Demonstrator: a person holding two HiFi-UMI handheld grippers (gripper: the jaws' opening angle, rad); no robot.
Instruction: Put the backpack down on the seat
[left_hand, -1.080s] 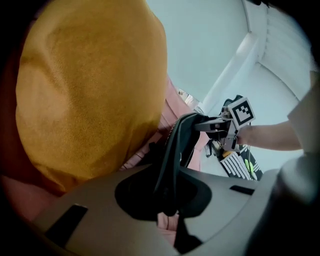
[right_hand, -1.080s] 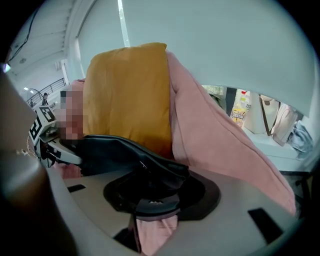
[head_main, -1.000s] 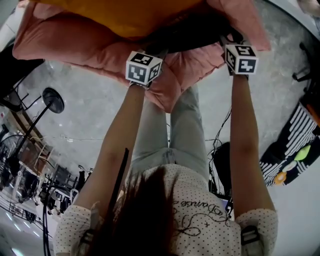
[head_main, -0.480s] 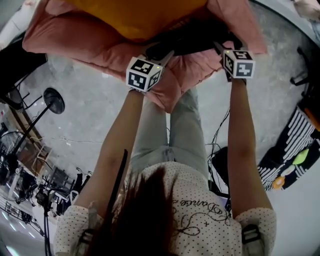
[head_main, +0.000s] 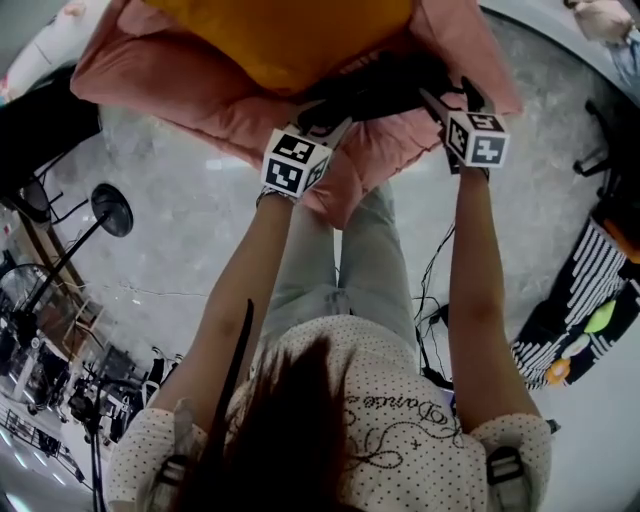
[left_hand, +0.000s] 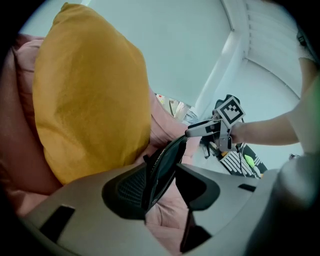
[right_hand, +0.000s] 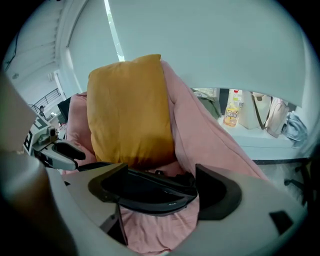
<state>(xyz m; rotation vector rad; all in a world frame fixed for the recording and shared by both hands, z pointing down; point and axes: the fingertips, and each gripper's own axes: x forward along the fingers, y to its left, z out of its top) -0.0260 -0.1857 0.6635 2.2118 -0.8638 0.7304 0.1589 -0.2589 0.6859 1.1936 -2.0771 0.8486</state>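
Though only partly visible, backpack (head_main: 385, 88) on seat (head_main: 180, 85).

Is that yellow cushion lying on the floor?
No, the yellow cushion is propped up on the pink seat.

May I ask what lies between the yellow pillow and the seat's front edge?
The backpack lies there on the pink seat, as the head view shows.

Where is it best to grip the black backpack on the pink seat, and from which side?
Probably grip the backpack by its thin top rim, from the front of the seat: the rim stands free there, and the yellow pillow blocks the back.
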